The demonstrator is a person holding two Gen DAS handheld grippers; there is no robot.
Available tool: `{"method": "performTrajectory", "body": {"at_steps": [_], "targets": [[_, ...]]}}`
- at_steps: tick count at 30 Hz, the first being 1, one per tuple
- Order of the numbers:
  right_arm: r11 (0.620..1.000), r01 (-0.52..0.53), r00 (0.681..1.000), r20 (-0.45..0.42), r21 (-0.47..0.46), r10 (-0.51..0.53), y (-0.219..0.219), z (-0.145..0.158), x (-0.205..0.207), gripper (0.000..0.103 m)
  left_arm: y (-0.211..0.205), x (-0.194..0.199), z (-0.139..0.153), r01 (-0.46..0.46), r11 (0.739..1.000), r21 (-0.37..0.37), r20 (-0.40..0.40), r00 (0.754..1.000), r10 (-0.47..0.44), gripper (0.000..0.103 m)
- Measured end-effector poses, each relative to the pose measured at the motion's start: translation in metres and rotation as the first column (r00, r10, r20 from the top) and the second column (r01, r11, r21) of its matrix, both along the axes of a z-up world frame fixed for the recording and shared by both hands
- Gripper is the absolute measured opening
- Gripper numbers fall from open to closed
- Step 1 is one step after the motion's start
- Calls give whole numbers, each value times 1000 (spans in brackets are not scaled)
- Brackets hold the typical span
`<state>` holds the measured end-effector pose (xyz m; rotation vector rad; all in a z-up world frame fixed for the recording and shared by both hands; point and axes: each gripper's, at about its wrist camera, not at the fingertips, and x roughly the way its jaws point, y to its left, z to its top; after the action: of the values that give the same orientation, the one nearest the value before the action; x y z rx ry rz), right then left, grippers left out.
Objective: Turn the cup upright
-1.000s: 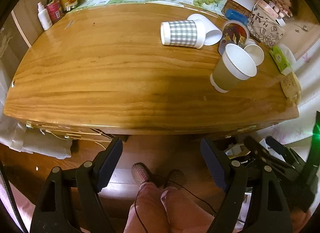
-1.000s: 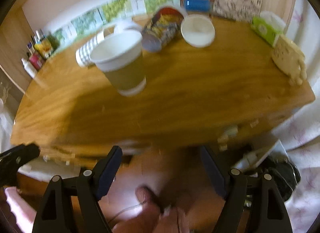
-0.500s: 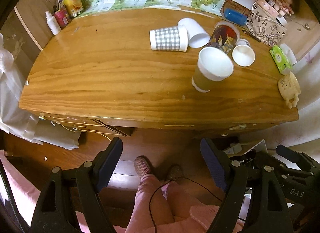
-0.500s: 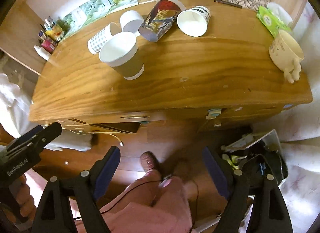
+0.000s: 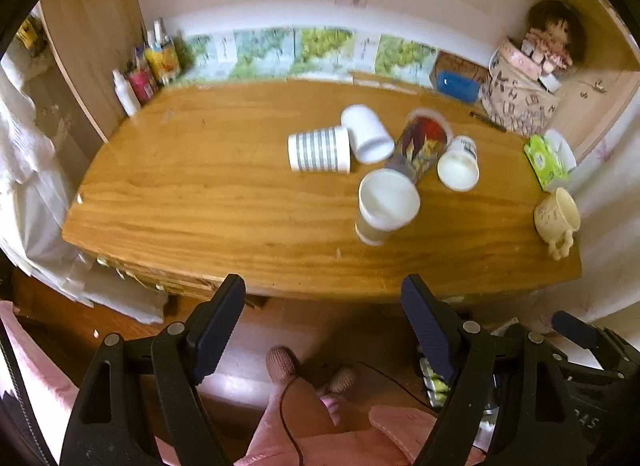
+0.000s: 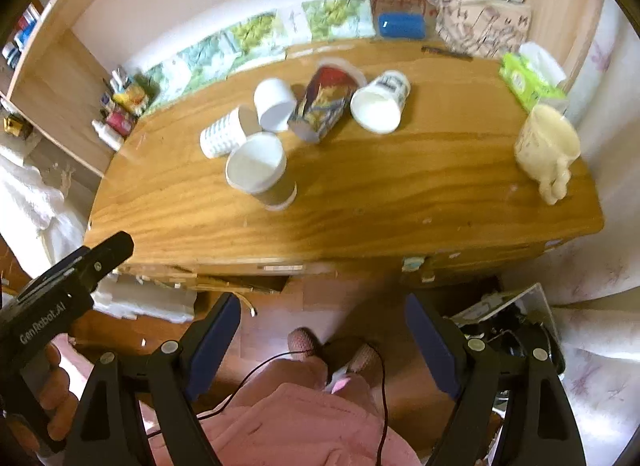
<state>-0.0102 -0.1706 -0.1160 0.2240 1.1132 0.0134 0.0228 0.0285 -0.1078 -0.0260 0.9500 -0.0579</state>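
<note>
I've got both claws spread wide and empty, left claw (image 5: 322, 320), right claw (image 6: 323, 336), off the wooden worktop (image 5: 224, 193). Brown paper cup with white rim (image 5: 386, 205) stands upright at one o'clock, striped paper cup (image 5: 319, 149) lying beyond.

A brown paper cup with a white rim (image 6: 260, 167) stands upright on the wooden worktop (image 6: 400, 201), just in front of four cups lying on their sides; the right hand-held gripper (image 6: 322, 340) hangs wide apart, empty, short of the worktop's edge
</note>
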Motion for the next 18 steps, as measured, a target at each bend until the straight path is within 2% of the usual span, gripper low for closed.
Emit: {"method": "performTrajectory", "body": {"at_steps": [1, 4, 7, 9, 11, 12, 14, 18], "targets": [[1000, 5, 1000, 16, -10, -5, -1, 4, -1, 85, -2, -2, 4, -17, 999, 28, 27, 1000, 16, 83], [999, 15, 998, 65, -39, -12, -4, 15, -1, 85, -5, -4, 11, -35, 999, 22, 71, 997, 34, 83], [999, 20, 993, 120, -43, -15, -8, 25, -2, 85, -7, -13, 22, -62, 997, 42, 157, 986, 55, 83], [999, 22, 987, 157, -48, -14, -8, 30, -3, 85, -7, -21, 29, -76, 996, 42, 217, 974, 65, 90], [998, 14, 981, 193, -56, -3, -7, 35, -4, 94, -6, -28, 35, -86, 996, 28, 272, 959, 76, 96], [998, 7, 978, 209, -66, 7, -5, 37, -5, 103, -5, -31, 38, -94, 995, 21, 294, 952, 84, 96], [998, 1, 972, 235, -70, 15, -5, 40, -8, 103, -4, -37, 41, -108, 994, 15, 331, 939, 97, 96], [997, 1, 956, 294, -72, 20, -7, 46, -15, 103, -5, -44, 39, -104, 995, 6, 352, 931, 95, 98]]}}
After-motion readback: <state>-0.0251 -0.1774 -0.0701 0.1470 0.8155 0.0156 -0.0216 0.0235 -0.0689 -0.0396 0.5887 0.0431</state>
